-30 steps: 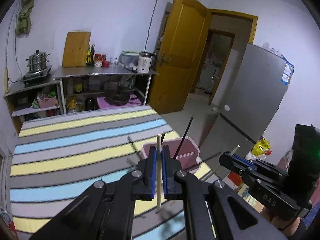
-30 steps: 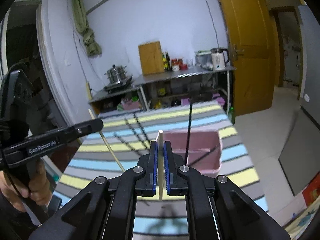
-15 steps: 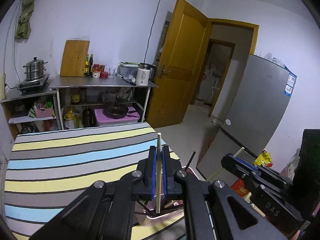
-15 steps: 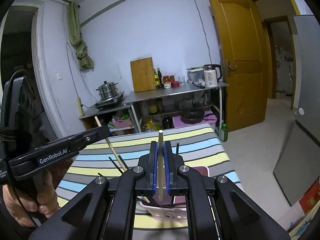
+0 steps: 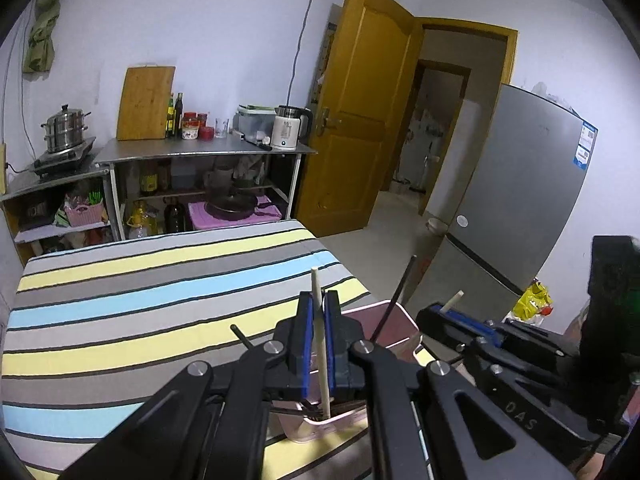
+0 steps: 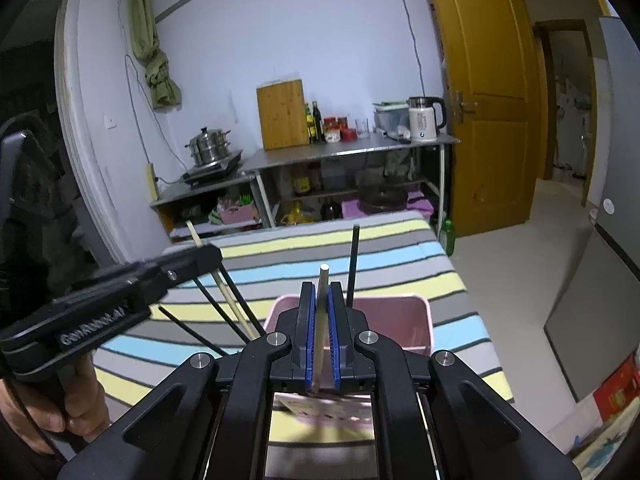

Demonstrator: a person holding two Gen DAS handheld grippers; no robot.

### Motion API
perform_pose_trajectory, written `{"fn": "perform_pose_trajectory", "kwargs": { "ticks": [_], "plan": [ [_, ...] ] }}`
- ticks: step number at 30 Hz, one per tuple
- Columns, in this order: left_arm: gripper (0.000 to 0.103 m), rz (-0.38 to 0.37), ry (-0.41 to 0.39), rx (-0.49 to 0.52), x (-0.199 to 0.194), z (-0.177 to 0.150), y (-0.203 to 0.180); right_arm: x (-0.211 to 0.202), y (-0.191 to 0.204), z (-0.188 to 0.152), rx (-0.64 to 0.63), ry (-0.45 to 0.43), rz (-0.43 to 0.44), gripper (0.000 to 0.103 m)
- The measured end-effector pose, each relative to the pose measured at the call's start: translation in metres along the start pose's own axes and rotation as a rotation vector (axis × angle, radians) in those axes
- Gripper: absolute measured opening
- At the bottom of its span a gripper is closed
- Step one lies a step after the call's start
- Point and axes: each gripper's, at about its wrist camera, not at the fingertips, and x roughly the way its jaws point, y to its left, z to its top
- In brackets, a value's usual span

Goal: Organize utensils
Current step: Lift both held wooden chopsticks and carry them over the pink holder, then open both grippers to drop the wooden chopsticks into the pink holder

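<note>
My left gripper (image 5: pixel 317 300) is shut on a pale wooden chopstick (image 5: pixel 321 344) whose lower end reaches into the pink basket (image 5: pixel 404 322) below it. My right gripper (image 6: pixel 322 292) is shut on another pale chopstick (image 6: pixel 321 320), held upright above the same pink basket (image 6: pixel 400 320). Several black chopsticks (image 6: pixel 352 264) stick out of the basket. The left gripper also shows in the right wrist view (image 6: pixel 200 256), with its chopstick (image 6: pixel 224 284) slanting down to the basket. The right gripper also shows in the left wrist view (image 5: pixel 444 312).
The basket stands near the right edge of a table with a striped cloth (image 5: pixel 140 304). Behind it are metal shelves (image 5: pixel 200 152) with a kettle, pot, bottles and cutting board. A yellow door (image 5: pixel 360 112) and grey fridge (image 5: pixel 520 208) stand to the right.
Both grippers tilted up and then back down over the basket, each still holding its chopstick. The basket is again in view below both.
</note>
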Motion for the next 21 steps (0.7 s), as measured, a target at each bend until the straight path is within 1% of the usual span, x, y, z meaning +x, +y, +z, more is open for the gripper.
{"fn": "perform_pose_trajectory", "kwargs": {
  "ticks": [3,6,13,15,21],
  "plan": [
    [0.007,0.006,0.000,0.009,-0.002,-0.001,0.000,0.005,-0.001,-0.005,0.002,0.025,0.005,0.006],
    [0.007,0.012,0.002,0.015,-0.003,-0.001,0.001,0.005,-0.002,-0.006,-0.001,0.033,-0.002,0.007],
    [0.007,0.013,0.000,0.020,-0.004,-0.003,0.001,0.001,-0.004,-0.008,-0.005,0.026,-0.012,0.007],
    [0.007,0.028,0.002,0.030,-0.004,-0.004,0.000,0.000,-0.006,-0.008,0.003,0.022,-0.007,0.007],
    [0.007,0.020,0.005,0.037,-0.009,-0.011,-0.001,-0.003,-0.005,-0.010,0.001,0.026,0.000,0.007]
  ]
}}
